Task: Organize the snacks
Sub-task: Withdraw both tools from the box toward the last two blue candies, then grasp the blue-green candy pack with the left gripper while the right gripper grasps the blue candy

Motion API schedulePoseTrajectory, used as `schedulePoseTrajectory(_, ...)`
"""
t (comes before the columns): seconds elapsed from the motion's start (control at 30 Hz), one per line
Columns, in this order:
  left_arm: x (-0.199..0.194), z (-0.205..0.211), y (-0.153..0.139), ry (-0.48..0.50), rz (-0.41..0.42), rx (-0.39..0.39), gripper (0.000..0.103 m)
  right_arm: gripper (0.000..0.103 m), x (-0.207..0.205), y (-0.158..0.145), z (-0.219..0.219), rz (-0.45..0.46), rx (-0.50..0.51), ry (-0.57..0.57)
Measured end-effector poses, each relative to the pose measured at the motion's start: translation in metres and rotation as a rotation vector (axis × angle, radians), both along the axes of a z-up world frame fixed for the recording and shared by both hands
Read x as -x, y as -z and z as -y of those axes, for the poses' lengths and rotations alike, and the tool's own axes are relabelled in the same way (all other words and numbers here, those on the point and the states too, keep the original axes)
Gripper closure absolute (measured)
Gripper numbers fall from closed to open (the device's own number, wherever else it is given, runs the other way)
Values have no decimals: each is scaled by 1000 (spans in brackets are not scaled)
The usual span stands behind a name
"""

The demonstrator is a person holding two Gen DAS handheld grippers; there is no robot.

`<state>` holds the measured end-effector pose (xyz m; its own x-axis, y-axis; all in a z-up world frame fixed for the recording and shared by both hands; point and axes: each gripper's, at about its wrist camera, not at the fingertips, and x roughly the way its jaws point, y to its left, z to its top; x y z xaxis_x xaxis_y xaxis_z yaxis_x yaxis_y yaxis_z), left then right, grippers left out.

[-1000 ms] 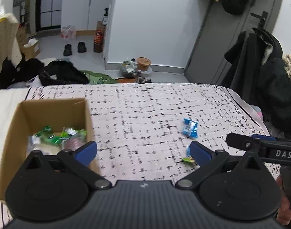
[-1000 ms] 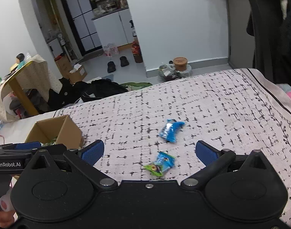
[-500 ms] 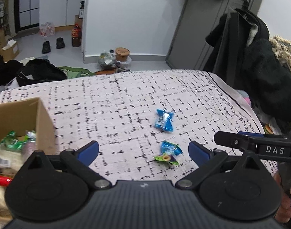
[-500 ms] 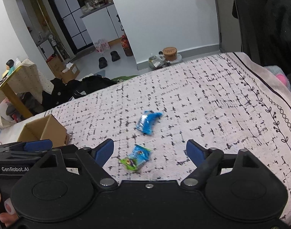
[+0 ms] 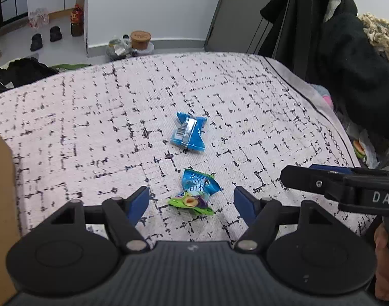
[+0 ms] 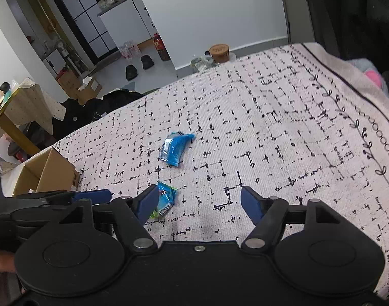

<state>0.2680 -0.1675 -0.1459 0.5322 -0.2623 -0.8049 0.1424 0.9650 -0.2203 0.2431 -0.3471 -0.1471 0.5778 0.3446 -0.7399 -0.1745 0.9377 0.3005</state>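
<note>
Left tongs (image 5: 191,199): partly open, jaws have just been closing. Green-and-blue snack packet (image 5: 196,192) lies between the pads on the patterned cloth (image 5: 92,132) over the surface, touching neither pad. Nothing gripped.

Right tongs (image 6: 198,201): also partly open, jaws just been closing, only bare cloth between the pads. In the right wrist view the same packet sits just outside its left finger (image 6: 146,202), partly hidden behind it; can't tell if they touch.

Second snack, blue packet (image 5: 189,134), lies further out, apart from both tongs. Cardboard box (image 6: 48,173) stands at the left of the surface.
</note>
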Motion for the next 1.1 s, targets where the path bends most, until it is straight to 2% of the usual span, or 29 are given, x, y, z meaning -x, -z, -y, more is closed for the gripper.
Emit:
schedulePoseTrajectory(0.1, -9, 3, 12, 3, -28, -12, 34, 36, -4, 6, 1, -14, -6, -1)
schedulePoseTrajectory(0.27, -16, 10, 35, -13, -73, -27, 46, 36, -11, 12, 0, -24, -20, 3)
schedulePoseTrajectory(0.37, -15, 16, 41, -14, -63, -43, 50, 36, -15, 16, -5, -31, -30, -4)
schedulePoseTrajectory(0.43, -15, 17, 43, -21, -55, -59, 58, 36, -17, 20, -9, -32, -29, -4)
schedulePoseTrajectory(0.5, -16, 13, 43, -41, -51, -43, 60, 36, -19, 23, -12, -37, -40, 6)
schedulePoseTrajectory(1.1, -9, -34, 14, -236, 22, -51, 61, 36, -42, 37, -42, -1, -84, 19)
